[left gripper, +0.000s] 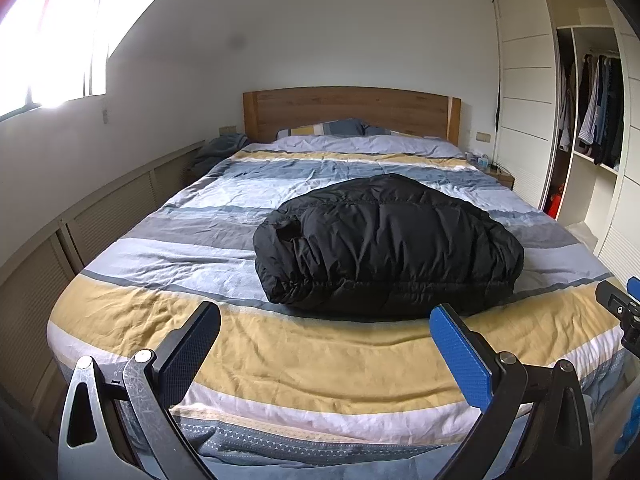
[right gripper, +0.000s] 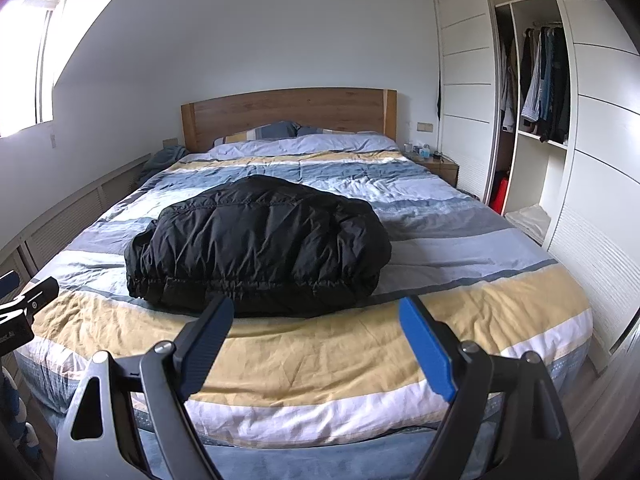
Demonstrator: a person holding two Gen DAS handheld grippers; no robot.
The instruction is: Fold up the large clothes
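Observation:
A black puffer jacket (left gripper: 388, 244) (right gripper: 260, 244) lies bundled on the striped bed (left gripper: 288, 352) (right gripper: 320, 360), its elastic hem facing me. My left gripper (left gripper: 326, 320) hovers over the foot of the bed, short of the jacket, jaws wide open with nothing between them. My right gripper (right gripper: 318, 316) hangs likewise in front of the jacket's hem, open and empty. Each gripper's tip shows at the edge of the other's view: the right gripper (left gripper: 624, 304), the left gripper (right gripper: 24, 300).
A wooden headboard (left gripper: 352, 112) and pillows (left gripper: 332, 128) stand at the far end. An open wardrobe (right gripper: 536, 92) with hanging clothes lines the right wall, with a bedside table (right gripper: 440, 166) next to it. Low louvred cabinets (left gripper: 108, 208) run along the left under a bright window (left gripper: 52, 40).

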